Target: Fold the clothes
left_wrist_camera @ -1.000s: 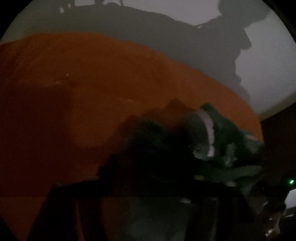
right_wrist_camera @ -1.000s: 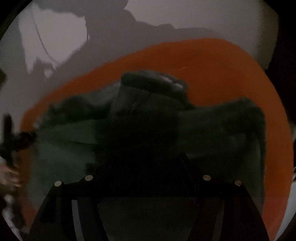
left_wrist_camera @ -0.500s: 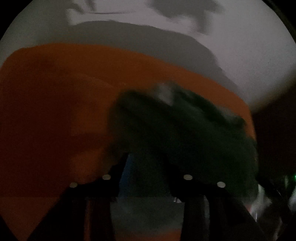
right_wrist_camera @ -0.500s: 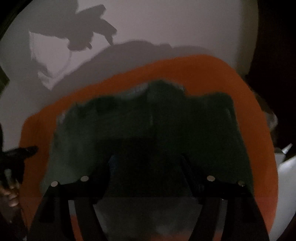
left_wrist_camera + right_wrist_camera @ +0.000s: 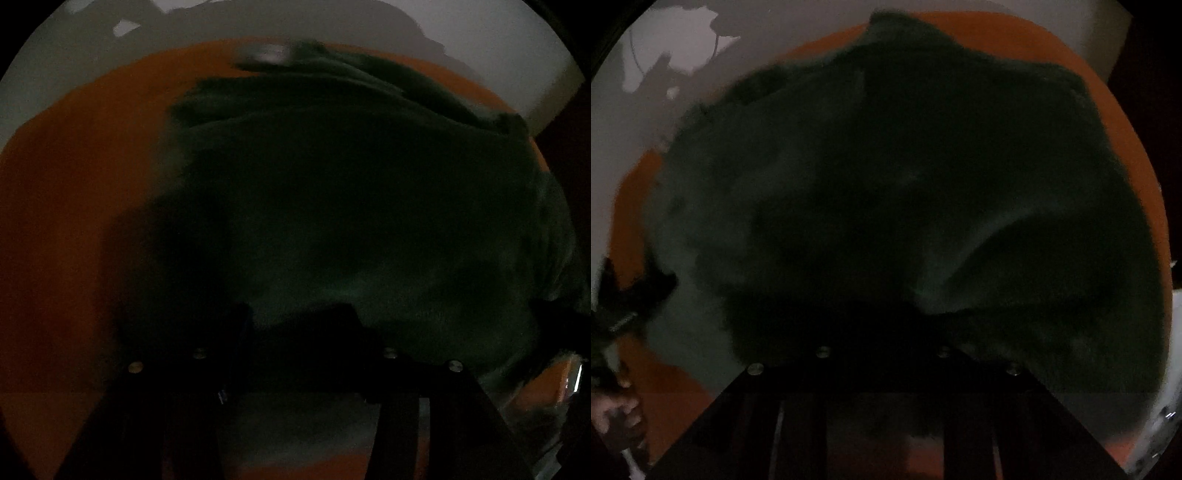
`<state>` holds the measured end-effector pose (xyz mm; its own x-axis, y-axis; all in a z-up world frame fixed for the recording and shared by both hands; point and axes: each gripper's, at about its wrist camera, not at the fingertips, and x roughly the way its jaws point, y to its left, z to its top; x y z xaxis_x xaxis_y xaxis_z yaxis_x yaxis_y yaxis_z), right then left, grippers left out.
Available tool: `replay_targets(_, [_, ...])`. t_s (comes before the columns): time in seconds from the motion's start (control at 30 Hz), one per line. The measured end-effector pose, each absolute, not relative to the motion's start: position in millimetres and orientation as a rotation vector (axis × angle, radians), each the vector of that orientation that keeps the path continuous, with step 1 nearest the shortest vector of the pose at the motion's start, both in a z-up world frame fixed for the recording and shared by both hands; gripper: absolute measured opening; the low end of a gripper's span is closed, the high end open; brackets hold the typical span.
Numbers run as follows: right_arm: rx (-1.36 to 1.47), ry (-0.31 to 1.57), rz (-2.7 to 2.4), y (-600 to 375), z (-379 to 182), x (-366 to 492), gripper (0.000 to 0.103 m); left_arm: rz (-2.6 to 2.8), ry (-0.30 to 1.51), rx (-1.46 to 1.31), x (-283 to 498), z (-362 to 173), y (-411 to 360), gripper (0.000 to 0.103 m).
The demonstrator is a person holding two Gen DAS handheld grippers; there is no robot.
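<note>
A dark green garment (image 5: 351, 206) hangs spread in front of the left wrist camera, over an orange surface (image 5: 74, 184). My left gripper (image 5: 295, 317) is shut on its lower edge; the fingertips are buried in the cloth. In the right wrist view the same green garment (image 5: 886, 184) fills most of the frame. My right gripper (image 5: 882, 332) is shut on the cloth too, with the fingertips hidden in dark folds. The scene is dim and blurred.
The orange surface (image 5: 1126, 155) lies under the garment, with a pale grey wall (image 5: 498, 44) behind it carrying shadows. The person's hand holding the left gripper (image 5: 617, 410) shows at the lower left of the right wrist view.
The garment went from a bunched heap to a wide sheet filling both views. Both grippers have lifted and drawn it out, and it now reaches higher in the frames.
</note>
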<state>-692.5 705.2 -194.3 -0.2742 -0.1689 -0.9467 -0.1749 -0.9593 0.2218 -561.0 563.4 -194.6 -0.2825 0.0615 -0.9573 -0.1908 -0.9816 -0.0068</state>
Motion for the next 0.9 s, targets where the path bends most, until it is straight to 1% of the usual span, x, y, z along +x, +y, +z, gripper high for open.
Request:
replay_targets(0.03, [-1.867, 0.473, 2.472, 715.2, -180.3, -680.9, 0.02, 2.423, 0.163, -1.733, -554.1, -176.3, 542.4, 0.051])
replay_targets(0.07, [-1.846, 0.505, 2.475, 726.7, -167.8, -668.1, 0.024, 2.434, 0.131, -1.688, -547.5, -160.6, 519.3, 0.056])
replay_targets(0.1, [-1.824, 0.548, 2.472, 740.2, -157.1, -654.0, 0.042, 2.431, 0.072, -1.675, -542.9, -152.6, 496.4, 0.065])
replay_targets(0.13, [-1.795, 0.588, 2.463, 754.2, -149.3, -639.9, 0.065, 2.426, 0.0, -1.672, -538.6, -146.9, 471.7, 0.068])
replay_targets(0.17, [-1.755, 0.627, 2.446, 768.7, -145.5, -625.8, 0.072, 2.418, -0.078, -1.679, -536.3, -146.7, 450.1, 0.071])
replay_targets(0.2, [-1.717, 0.663, 2.422, 783.1, -144.6, -612.5, 0.074, 2.408, -0.16, -1.693, -535.5, -150.7, 430.7, 0.072])
replay_targets(0.27, [-1.679, 0.736, 2.349, 810.3, -155.6, -589.3, 0.074, 2.355, -0.308, -1.755, -534.3, -163.6, 396.0, 0.072])
replay_targets(0.33, [-1.686, 0.801, 2.268, 835.3, -172.5, -574.2, 0.074, 2.291, -0.364, -1.76, -536.4, -177.7, 383.0, 0.071])
replay_targets(0.37, [-1.693, 0.814, 2.257, 839.9, -179.4, -572.9, 0.074, 2.265, -0.347, -1.738, -538.5, -183.0, 385.2, 0.071])
replay_targets(0.43, [-1.712, 0.834, 2.266, 844.6, -190.4, -574.6, 0.069, 2.221, -0.29, -1.718, -553.6, -199.1, 408.7, 0.071])
replay_targets(0.6, [-1.783, 0.871, 2.317, 835.5, -203.3, -598.8, 0.067, 2.098, -0.239, -1.712, -565.1, -224.0, 453.8, 0.071])
replay_targets(0.63, [-1.794, 0.844, 2.321, 833.5, -204.5, -605.7, 0.053, 2.075, -0.241, -1.706, -567.2, -228.7, 460.0, 0.069])
replay_targets(0.67, [-1.805, 0.809, 2.326, 830.5, -205.0, -611.6, 0.04, 2.05, -0.253, -1.691, -568.9, -232.8, 465.0, 0.042])
replay_targets(0.7, [-1.815, 0.781, 2.33, 828.4, -203.0, -614.0, 0.016, 2.04, -0.245, -1.694, -570.2, -235.7, 468.4, 0.019])
replay_targets(0.73, [-1.825, 0.753, 2.332, 826.3, -200.9, -616.4, 0.013, 2.04, -0.224, -1.71, -571.1, -237.6, 470.7, 0.02])
replay_targets(0.77, [-1.835, 0.724, 2.335, 824.2, -198.8, -618.8, 0.013, 2.044, -0.225, -1.72, -571.5, -236.8, 468.7, 0.018])
replay_targets(0.87, [-1.837, 0.667, 2.342, 828.2, -186.2, -611.7, 0.011, 2.036, -0.298, -1.767, -570.8, -231.1, 446.9, 0.015])
replay_targets(0.9, [-1.838, 0.665, 2.34, 831.4, -182.9, -607.3, 0.011, 2.03, -0.314, -1.792, -567.7, -229.8, 438.3, 0.012])
